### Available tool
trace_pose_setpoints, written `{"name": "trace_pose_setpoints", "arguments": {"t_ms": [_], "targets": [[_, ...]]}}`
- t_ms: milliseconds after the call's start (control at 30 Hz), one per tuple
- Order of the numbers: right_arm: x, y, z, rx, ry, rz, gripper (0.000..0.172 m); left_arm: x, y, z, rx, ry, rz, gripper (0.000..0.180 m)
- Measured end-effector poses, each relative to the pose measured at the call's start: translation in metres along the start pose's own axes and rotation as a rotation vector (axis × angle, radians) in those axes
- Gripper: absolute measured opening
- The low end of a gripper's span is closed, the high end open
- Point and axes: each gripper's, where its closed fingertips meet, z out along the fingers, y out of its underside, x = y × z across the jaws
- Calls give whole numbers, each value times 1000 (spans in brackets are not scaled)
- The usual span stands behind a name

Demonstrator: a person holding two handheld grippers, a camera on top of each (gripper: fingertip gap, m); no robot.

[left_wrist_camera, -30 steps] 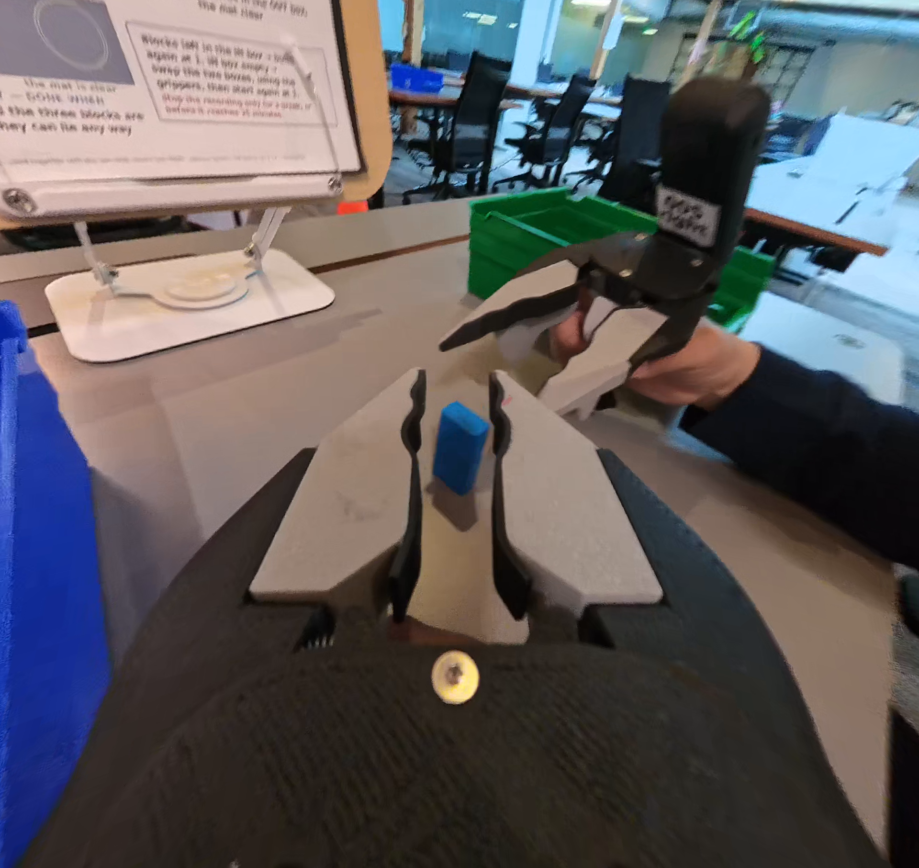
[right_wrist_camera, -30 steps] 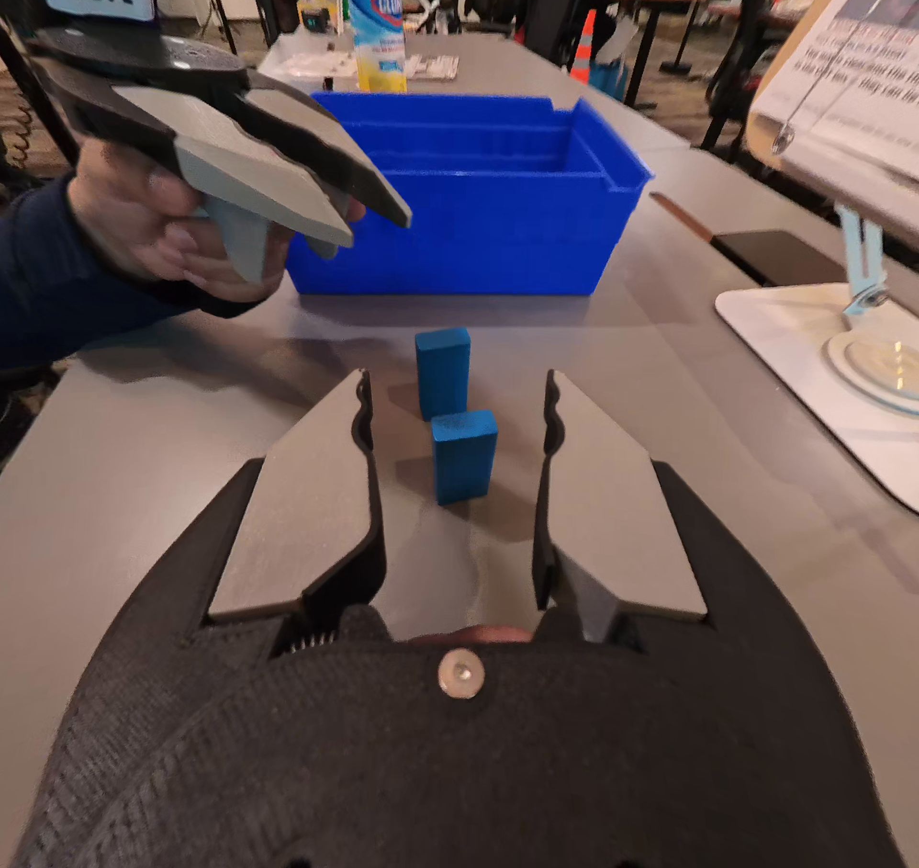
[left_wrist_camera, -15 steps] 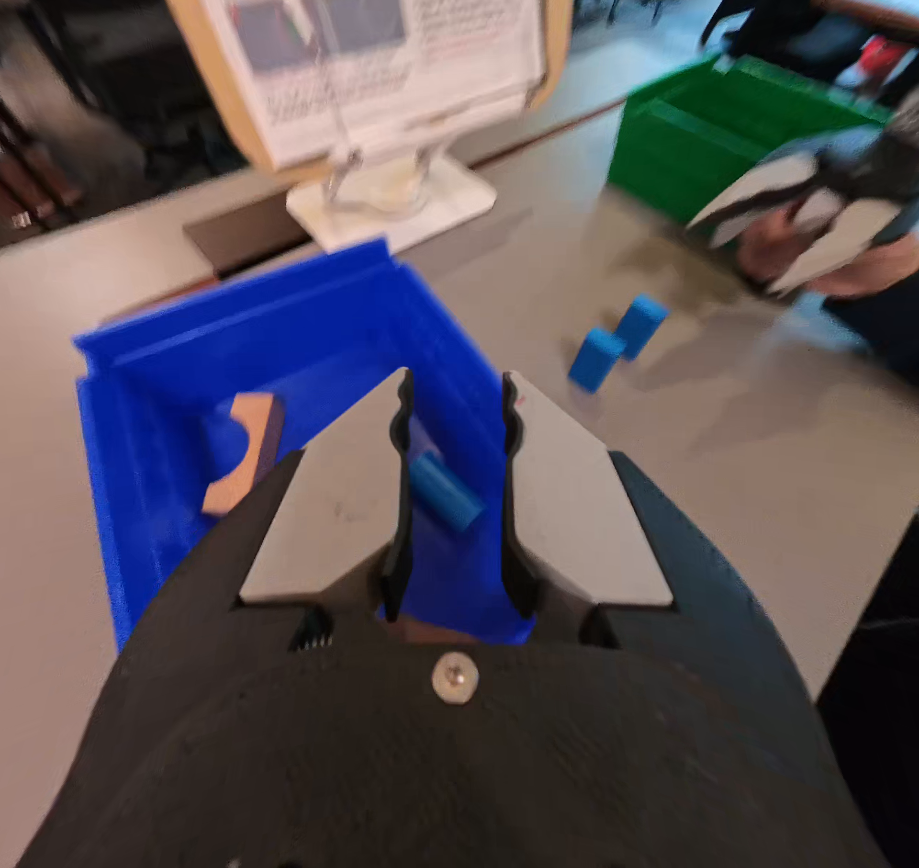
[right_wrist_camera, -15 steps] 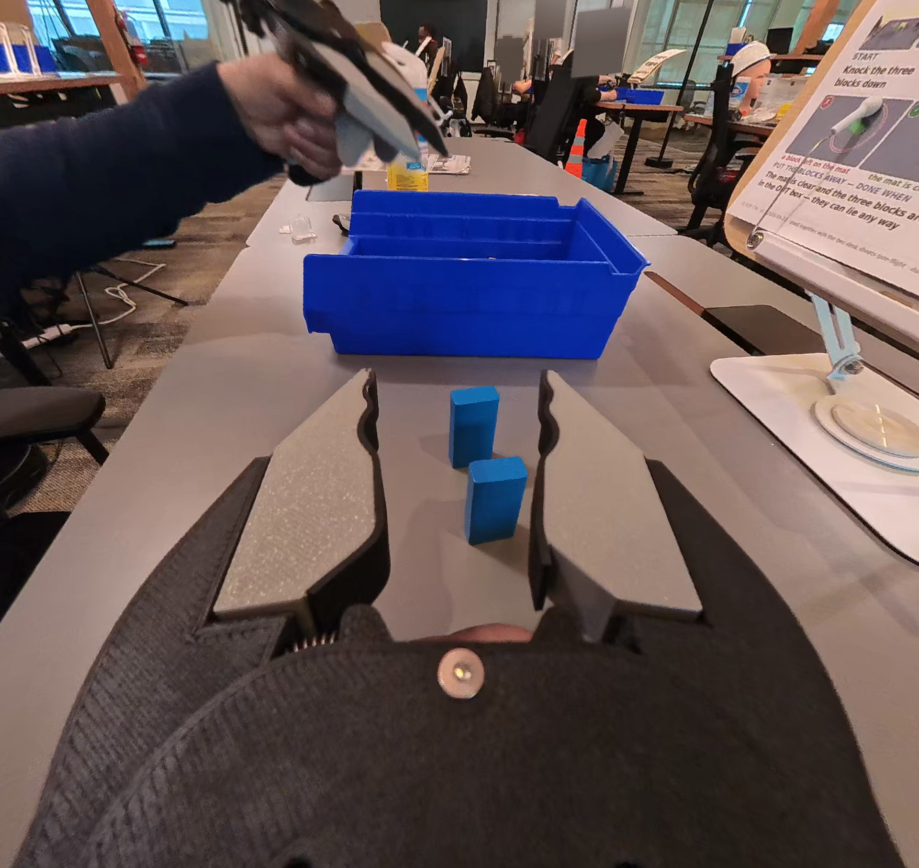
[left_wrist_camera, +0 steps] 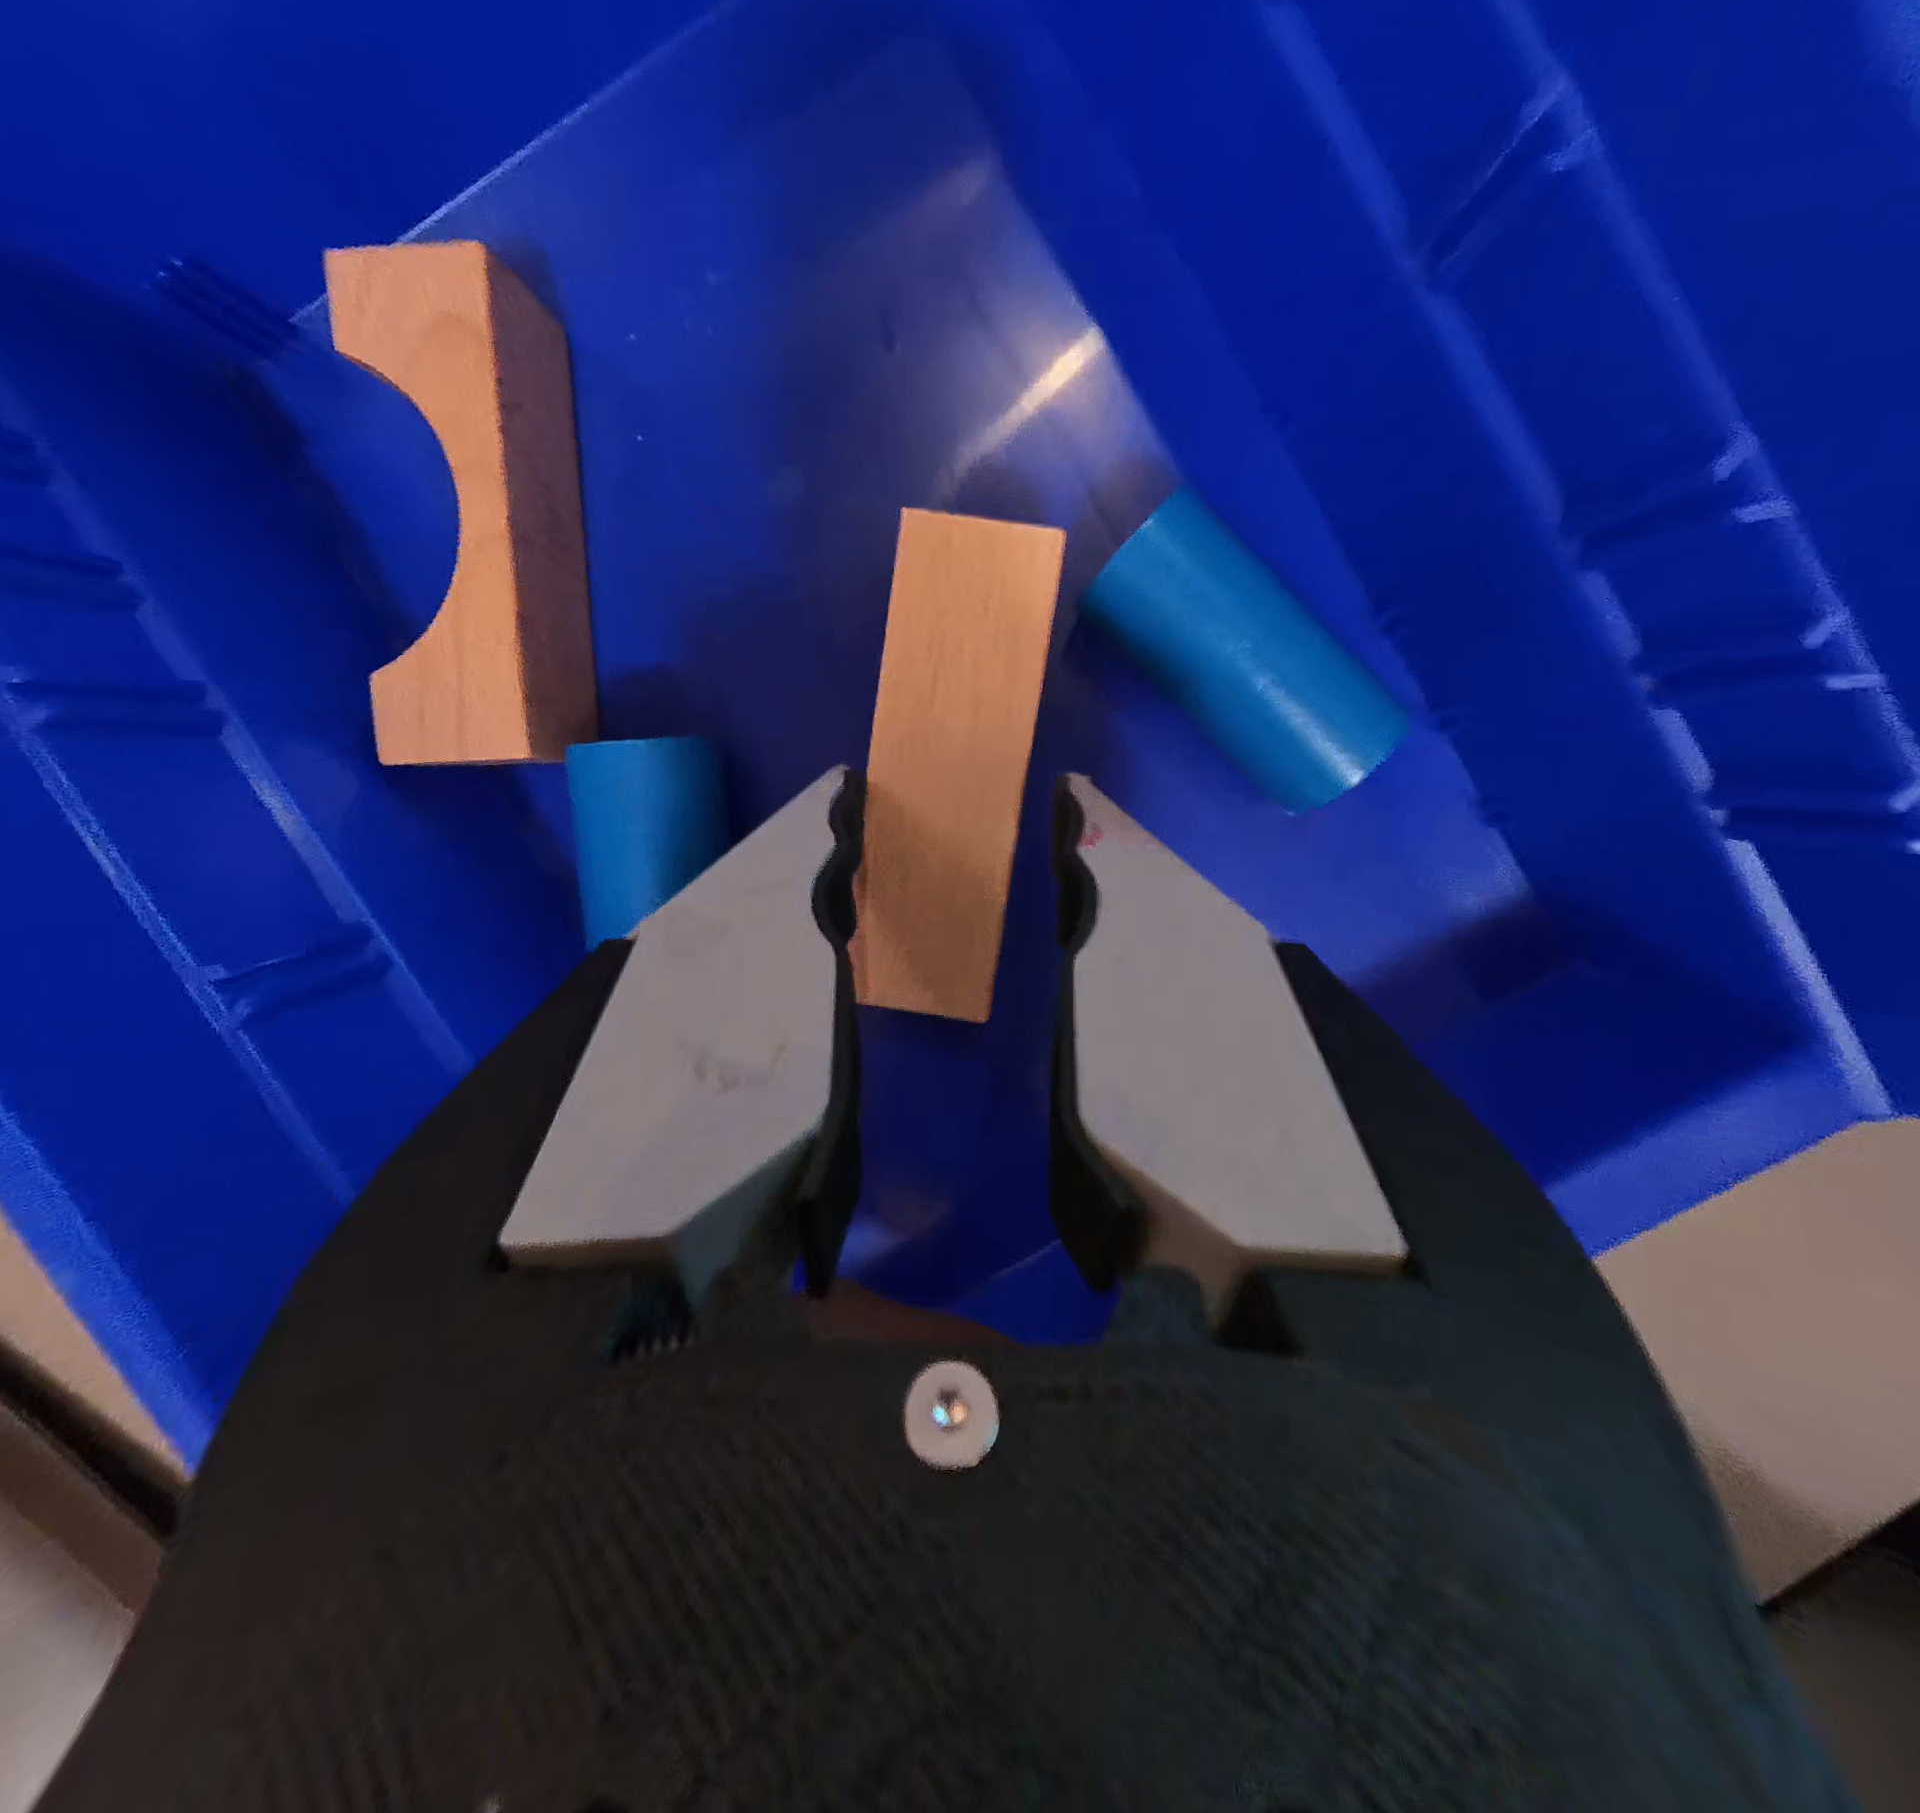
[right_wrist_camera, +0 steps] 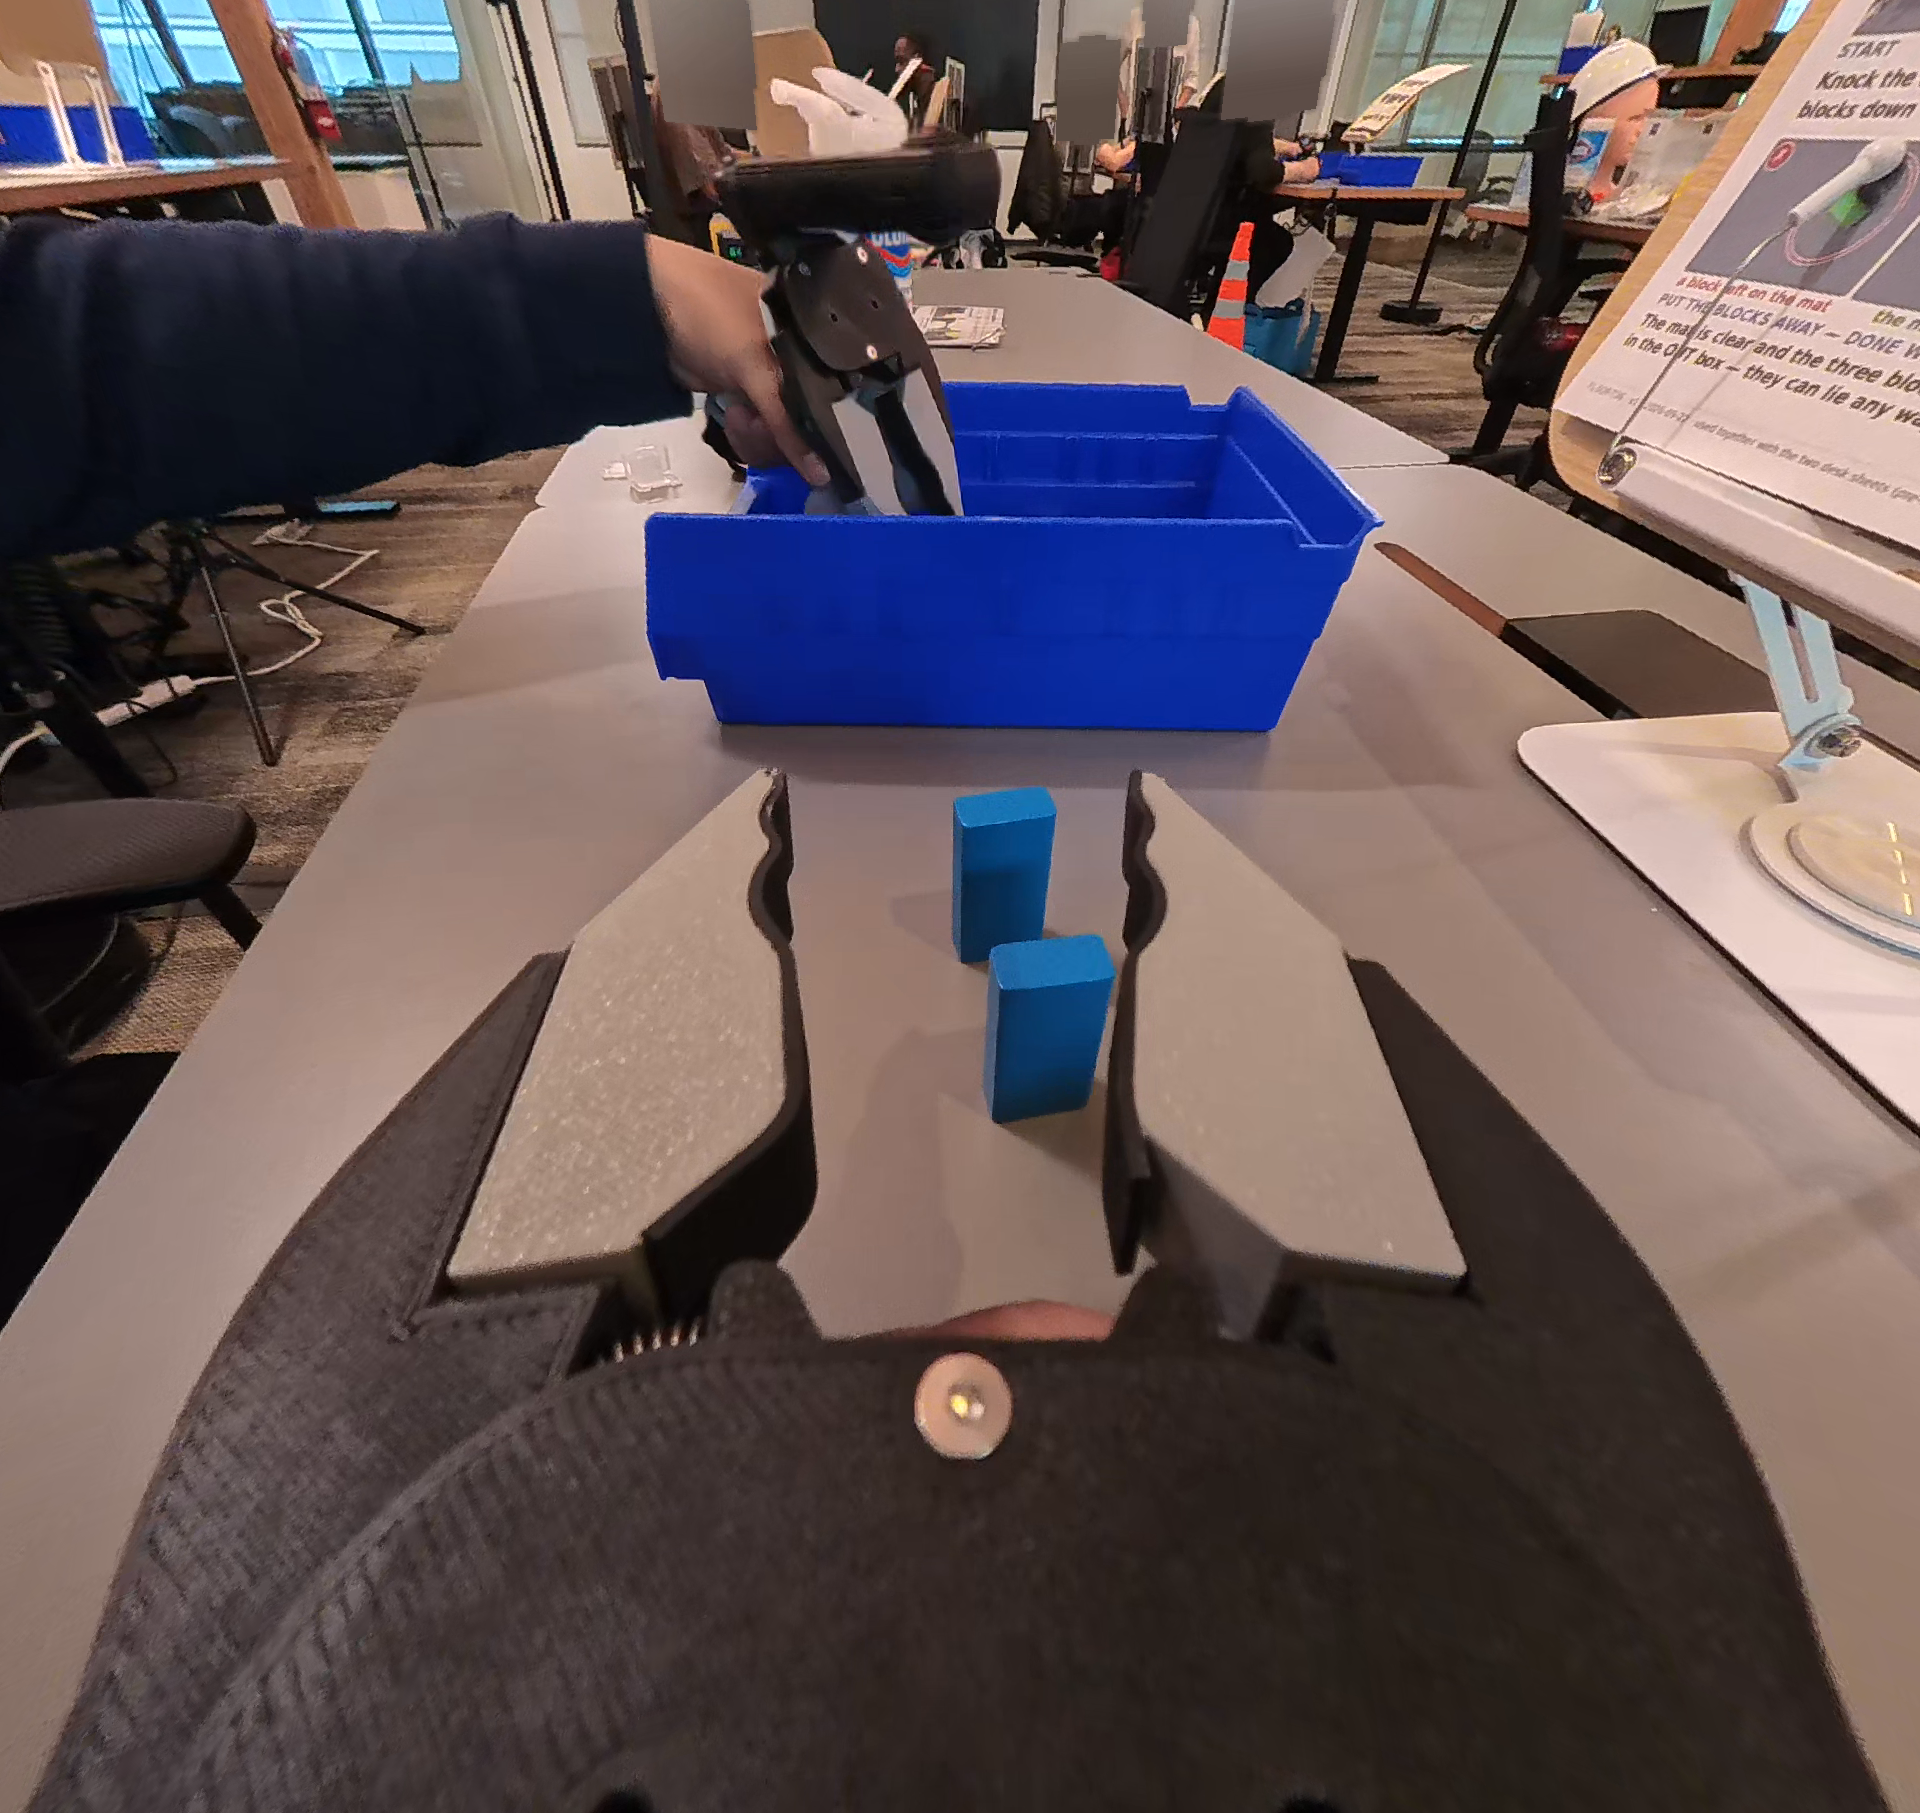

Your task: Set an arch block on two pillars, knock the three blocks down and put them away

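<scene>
The left gripper [left_wrist_camera: 951,864] hangs inside the blue bin [left_wrist_camera: 1558,309], jaws apart around a wooden block [left_wrist_camera: 951,755] that its right pad clears; an arch block [left_wrist_camera: 468,516] lies ahead-left. The right gripper [right_wrist_camera: 956,880], jaws wide apart, hovers over the table [right_wrist_camera: 520,828], with two upright blue pillars [right_wrist_camera: 1003,870] between its fingertips, untouched.

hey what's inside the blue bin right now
In the blue bin lie a wooden arch block, a plain wooden block and two blue cylinders, one partly hidden behind the left gripper.
</scene>
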Motion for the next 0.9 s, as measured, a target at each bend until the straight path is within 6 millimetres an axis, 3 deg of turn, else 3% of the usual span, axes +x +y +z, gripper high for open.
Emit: {"name": "trace_pose_setpoints", "arguments": {"t_ms": [167,300,433,533,700,900], "targets": [[-2,1,1,-8,-5,-6,62,2,-1,6,-15,10,22,30],[-3,2,1,-10,-11,-2,62,-8,-4,2,-3,-44,20,30],[-5,0,1,-6,-17,-7,61,-7,-23,-24,106,10,-19,30],[-8,-4,1,1,-30,-8,61,0,-50,-54,182,42,11,30],[-17,-20,-6,55,-70,0,58,68,-101,-98,260,139,268,30],[-27,-42,-15,145,-119,30,57,169,-140,-84,255,169,605,30]]}}
